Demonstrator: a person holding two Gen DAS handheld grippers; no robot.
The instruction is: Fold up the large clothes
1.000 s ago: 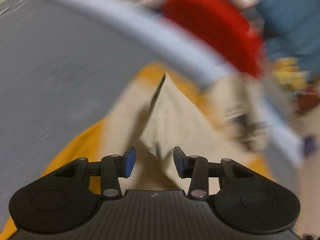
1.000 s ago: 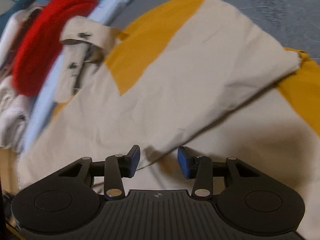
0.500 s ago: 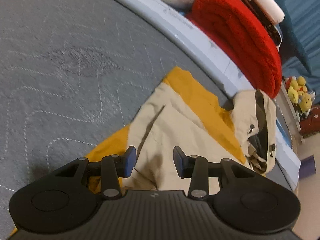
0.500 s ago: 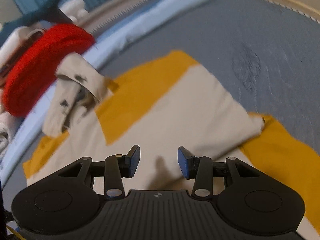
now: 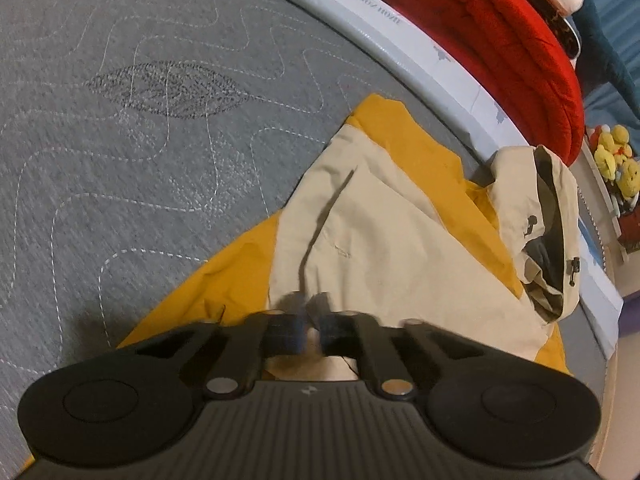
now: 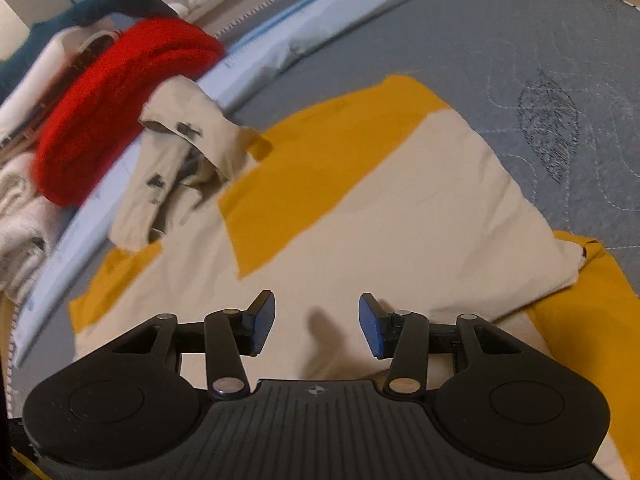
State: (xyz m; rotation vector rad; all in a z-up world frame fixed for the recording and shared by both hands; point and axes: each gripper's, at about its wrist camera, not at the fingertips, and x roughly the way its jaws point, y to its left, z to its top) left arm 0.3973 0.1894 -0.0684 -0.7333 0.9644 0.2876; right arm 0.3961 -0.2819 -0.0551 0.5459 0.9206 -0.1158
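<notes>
A cream and mustard-yellow jacket (image 5: 380, 240) lies spread on the grey quilted mattress (image 5: 120, 160), its hood (image 5: 532, 216) bunched at the far right edge. My left gripper (image 5: 313, 328) sits low on the near cream panel with its blue pads drawn together, pinching the fabric. In the right wrist view the same jacket (image 6: 400, 220) fills the middle and the hood (image 6: 180, 160) lies at the upper left. My right gripper (image 6: 317, 324) hovers over the cream cloth; its jaws are opening and nothing is between them.
A folded red blanket (image 5: 500, 48) lies beyond the mattress's light-blue border (image 5: 440, 60); it shows as the red blanket (image 6: 112, 108) beside white towels (image 6: 20, 208). Yellow plush toys (image 5: 614, 160) sit at the far right. Bare grey mattress (image 6: 520, 40) stretches beside the jacket.
My left gripper has come down onto the jacket and its jaws have gone from apart to together on the cream fabric. The right gripper has drawn back from the jacket, with its jaws slightly wider.
</notes>
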